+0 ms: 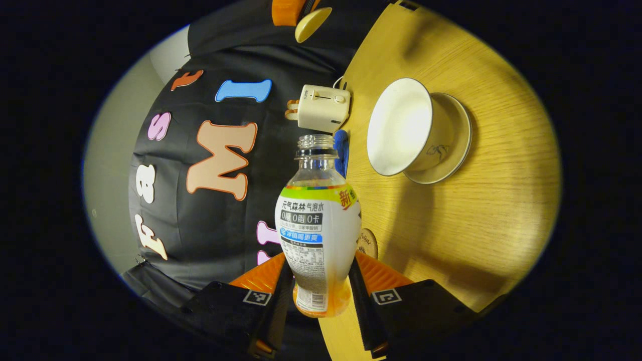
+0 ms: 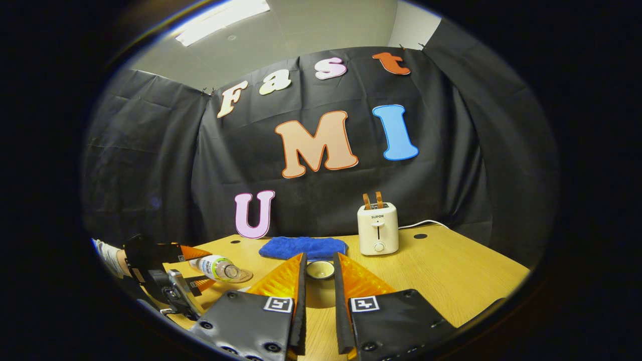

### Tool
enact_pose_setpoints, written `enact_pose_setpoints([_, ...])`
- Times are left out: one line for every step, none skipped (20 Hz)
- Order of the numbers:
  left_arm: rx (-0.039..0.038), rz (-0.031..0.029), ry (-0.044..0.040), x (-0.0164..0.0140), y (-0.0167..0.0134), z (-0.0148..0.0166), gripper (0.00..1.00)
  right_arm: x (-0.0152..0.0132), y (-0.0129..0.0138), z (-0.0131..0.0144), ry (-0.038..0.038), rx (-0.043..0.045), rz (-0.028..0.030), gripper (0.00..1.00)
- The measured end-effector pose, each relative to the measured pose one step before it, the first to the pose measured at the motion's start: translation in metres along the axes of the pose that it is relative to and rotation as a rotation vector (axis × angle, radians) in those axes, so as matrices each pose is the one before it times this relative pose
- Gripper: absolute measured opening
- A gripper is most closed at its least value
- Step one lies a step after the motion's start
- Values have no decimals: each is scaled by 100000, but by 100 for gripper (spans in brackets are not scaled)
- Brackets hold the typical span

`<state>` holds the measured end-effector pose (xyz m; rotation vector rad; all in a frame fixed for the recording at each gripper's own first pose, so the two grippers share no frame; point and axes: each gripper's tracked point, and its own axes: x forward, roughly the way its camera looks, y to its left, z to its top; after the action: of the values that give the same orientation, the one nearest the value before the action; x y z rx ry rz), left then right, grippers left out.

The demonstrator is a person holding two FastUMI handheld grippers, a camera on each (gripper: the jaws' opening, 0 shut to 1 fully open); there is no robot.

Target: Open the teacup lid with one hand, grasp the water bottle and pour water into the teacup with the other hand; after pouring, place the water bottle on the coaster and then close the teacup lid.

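My left gripper (image 1: 318,273) is shut on the lower body of a clear, uncapped water bottle (image 1: 317,220) with a white label. In the right gripper view the bottle (image 2: 215,266) lies about level over the table, its mouth above a round wooden coaster (image 2: 243,276). The white teacup (image 1: 401,125) stands uncovered on its saucer (image 1: 459,140), to the right of the bottle's mouth in the left gripper view. The coaster (image 1: 367,244) peeks out behind the bottle. My right gripper (image 2: 319,260) is shut on the cream teacup lid (image 2: 320,269), held up off the table; the lid (image 1: 312,22) also shows at the top edge.
A cream toaster (image 2: 378,228) with two slices stands at the back of the wooden table (image 2: 451,271), its cord trailing right. A blue cloth (image 2: 303,247) lies left of it. A person's sleeve (image 2: 108,255) shows behind the left gripper (image 2: 165,273).
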<state>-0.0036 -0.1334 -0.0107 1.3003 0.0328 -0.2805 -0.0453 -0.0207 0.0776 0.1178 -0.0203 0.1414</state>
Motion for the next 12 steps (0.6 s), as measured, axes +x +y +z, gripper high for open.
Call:
enact_pose_setpoints([1841,108,116,139,98,249,58,-18,-15,74,-96,35,-7,27])
enact_pose_setpoints([2592,560,626,176,145,-4,58,36,-89,-53,-74,-70,-105,27])
enact_pose_setpoints([2699,416,-64,-109,171,105,58,16,10,-54,16,-105,-11,27])
enact_pose_setpoints([2555,91,-296,86,139,86,58,-26,-4,2,104,-120,1,28])
enact_pose_setpoints([2246,-436,964,-258,-35,-236,58,53,-31,58,-49,-54,-223,28])
enact_pose_setpoints([1838,-62,-221,88,89,110,58,-16,-31,-70,-16,-52,54,27])
enact_pose_setpoints([1983,123,-42,0,327,217,58,-37,83,16,35,-32,150,28])
enact_pose_setpoints([2044,48,513,32,246,6,58,17,88,83,-91,-60,160,27])
enact_pose_setpoints([1635,318,-220,-52,231,167,58,-25,14,-3,-82,-76,52,28])
enact_pose_setpoints([1587,-72,82,138,147,141,58,13,-13,-44,99,-59,62,28])
enact_pose_setpoints([1896,-372,402,-32,-5,18,58,-22,91,2,18,116,166,27])
enact_pose_setpoints([2374,-261,-145,122,127,148,58,-28,94,2,121,174,258,29])
